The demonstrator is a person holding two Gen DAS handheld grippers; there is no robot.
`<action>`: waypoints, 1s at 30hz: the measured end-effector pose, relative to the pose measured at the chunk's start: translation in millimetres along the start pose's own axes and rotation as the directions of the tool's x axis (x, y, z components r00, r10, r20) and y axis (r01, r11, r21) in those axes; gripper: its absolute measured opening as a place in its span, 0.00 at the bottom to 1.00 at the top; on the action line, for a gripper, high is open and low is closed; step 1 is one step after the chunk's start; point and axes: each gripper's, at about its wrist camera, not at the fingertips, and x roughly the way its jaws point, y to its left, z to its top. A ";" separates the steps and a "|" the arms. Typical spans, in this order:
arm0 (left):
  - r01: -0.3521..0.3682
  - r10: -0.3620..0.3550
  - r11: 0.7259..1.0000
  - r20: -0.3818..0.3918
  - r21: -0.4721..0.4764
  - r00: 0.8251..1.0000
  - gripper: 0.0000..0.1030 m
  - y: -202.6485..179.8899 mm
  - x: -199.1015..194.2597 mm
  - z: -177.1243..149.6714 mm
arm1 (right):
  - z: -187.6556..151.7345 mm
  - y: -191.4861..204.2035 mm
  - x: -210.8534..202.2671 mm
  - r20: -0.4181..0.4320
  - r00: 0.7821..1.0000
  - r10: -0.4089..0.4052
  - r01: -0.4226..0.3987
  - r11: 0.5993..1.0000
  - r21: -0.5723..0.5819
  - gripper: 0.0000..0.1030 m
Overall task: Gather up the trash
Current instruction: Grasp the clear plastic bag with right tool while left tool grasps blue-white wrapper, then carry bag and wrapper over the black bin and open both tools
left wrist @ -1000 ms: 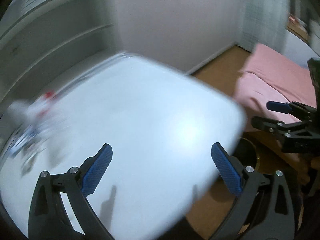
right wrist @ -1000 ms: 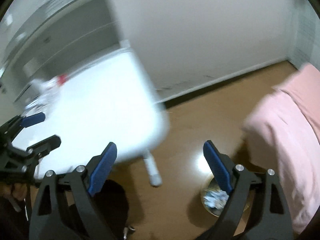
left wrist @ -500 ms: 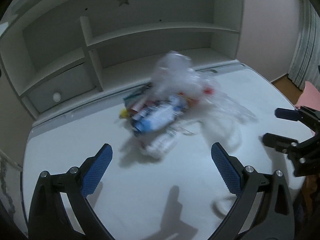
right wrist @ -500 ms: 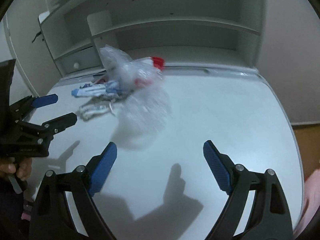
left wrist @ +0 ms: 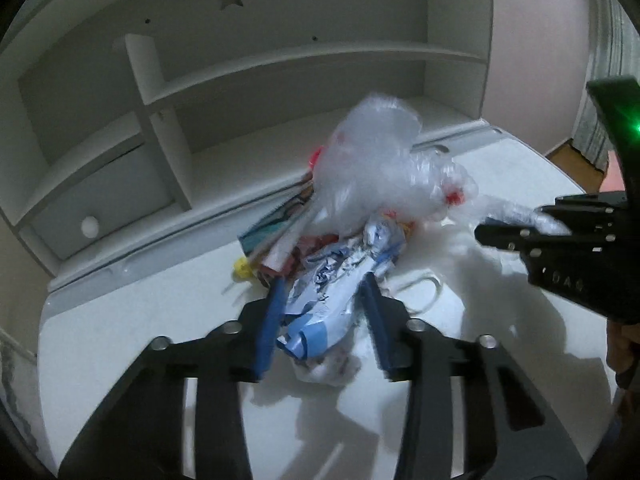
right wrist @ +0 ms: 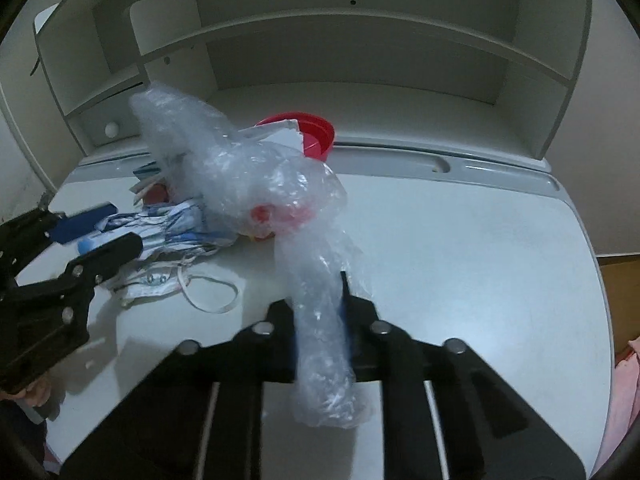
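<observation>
Trash pile sits mid-surface, just in front of the white shelf unit; everything below is placed relative to that pile.

Left of the pile's centre: yellow cap at its left edge, w/ a colourful flat packet leaning up behind it. Left hand-held gripper comes in from the near side; its jaws have just been closing and now pinch a crumpled blue-and-white wrapper at the pile's near edge, blue pads pressed against both sides of it. In the right wrist view the same left hand-held gripper shows at the pile's left side, wrapper between its fingers.

Near side of the pile: a face mask lies flat on the surface, its ear loop trailing toward the right.

Top and right of the pile: clear plastic bag, puffed up; a red cup stands behind it, by the shelf unit. A long tail of that bag runs off the pile's right side toward the camera. Right hand-held gripper has just been closing too and is now squeezed nearly together on that tail, plastic bunched between the fingers and hanging out below them. In the left wrist view the right hand-held gripper sits at the pile's right edge, fingertips on bag plastic.
</observation>
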 end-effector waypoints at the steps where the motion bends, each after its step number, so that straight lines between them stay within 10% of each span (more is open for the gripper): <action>1: -0.014 0.014 1.000 -0.001 0.001 1.000 0.28 -2.5 -2.1 -0.2 | -1.0 -1.0 -3.6 0.006 1.000 -0.001 0.001 1.000 0.006 0.11; 9: 0.001 0.000 1.000 0.041 -0.028 0.999 0.20 -19.3 -33.0 4.9 | -13.9 -26.7 -64.8 0.104 0.995 -0.002 -0.004 0.998 0.056 0.07; 20: 0.159 -0.165 0.984 0.075 0.078 0.983 0.20 -142.6 -64.2 18.7 | -104.4 -147.3 -159.4 0.138 0.977 -0.164 0.120 0.953 0.278 0.07; 30: 0.416 -0.432 0.859 -0.014 0.298 0.902 0.20 -352.8 -72.0 10.3 | -265.7 -288.5 -253.6 0.031 0.923 -0.384 0.302 0.770 0.562 0.08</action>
